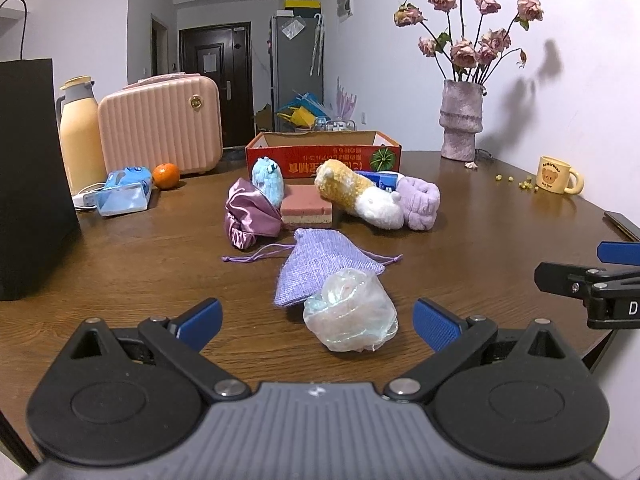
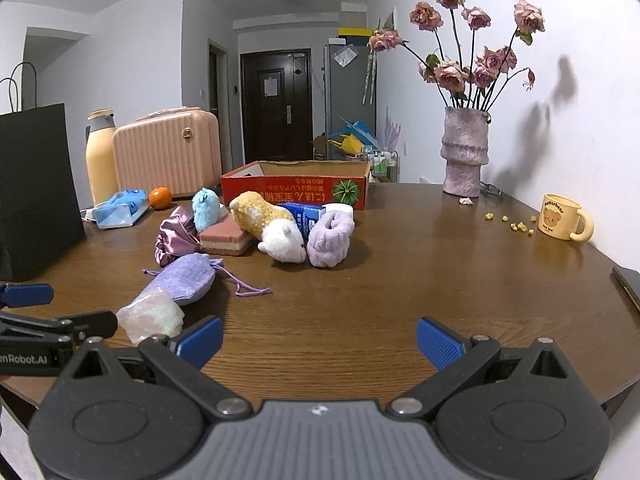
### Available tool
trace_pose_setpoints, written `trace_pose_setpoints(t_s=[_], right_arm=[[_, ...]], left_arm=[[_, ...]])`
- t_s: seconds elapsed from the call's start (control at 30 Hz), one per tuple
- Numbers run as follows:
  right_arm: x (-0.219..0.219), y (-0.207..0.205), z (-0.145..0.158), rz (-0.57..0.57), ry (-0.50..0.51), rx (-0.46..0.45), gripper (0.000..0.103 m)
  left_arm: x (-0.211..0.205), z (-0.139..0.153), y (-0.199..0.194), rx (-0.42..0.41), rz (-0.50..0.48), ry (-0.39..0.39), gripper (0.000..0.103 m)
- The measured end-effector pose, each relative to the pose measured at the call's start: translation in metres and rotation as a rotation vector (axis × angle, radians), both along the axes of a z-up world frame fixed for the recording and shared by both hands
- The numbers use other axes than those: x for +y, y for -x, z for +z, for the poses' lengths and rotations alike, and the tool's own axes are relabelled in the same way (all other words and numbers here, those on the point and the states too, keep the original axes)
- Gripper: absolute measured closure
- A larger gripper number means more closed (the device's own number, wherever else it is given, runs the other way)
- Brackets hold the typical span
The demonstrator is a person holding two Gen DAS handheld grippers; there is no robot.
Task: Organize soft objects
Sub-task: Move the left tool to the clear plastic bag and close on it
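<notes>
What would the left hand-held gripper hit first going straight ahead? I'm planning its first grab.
Most likely the clear plastic ball, sitting just ahead between the open jaws of the left hand-held gripper. The purple pouch lies right behind it, touching.

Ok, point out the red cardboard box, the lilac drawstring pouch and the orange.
red cardboard box (image 1: 320, 162): left wrist view, front wall.
lilac drawstring pouch (image 1: 320, 266): left wrist view, middle of the cloth.
orange (image 2: 160, 197): right wrist view, centre of the peel.
</notes>
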State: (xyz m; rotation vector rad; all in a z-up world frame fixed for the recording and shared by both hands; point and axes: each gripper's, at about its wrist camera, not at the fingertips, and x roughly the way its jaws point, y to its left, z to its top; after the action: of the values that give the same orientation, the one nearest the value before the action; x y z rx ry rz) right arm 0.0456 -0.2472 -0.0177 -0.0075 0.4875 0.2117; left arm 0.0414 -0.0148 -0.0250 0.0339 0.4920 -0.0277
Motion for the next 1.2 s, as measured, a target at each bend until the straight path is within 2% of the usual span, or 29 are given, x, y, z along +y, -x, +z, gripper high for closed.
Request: trace_pose_setpoints(t_s=[1.2], right_arm=[[-0.011, -0.072, -0.038, -0.001, -0.021, 0.122, 0.000]], left_arm=[[-0.019, -0.032, -0.077, 0.145, 0.002, -0.030, 0.000]])
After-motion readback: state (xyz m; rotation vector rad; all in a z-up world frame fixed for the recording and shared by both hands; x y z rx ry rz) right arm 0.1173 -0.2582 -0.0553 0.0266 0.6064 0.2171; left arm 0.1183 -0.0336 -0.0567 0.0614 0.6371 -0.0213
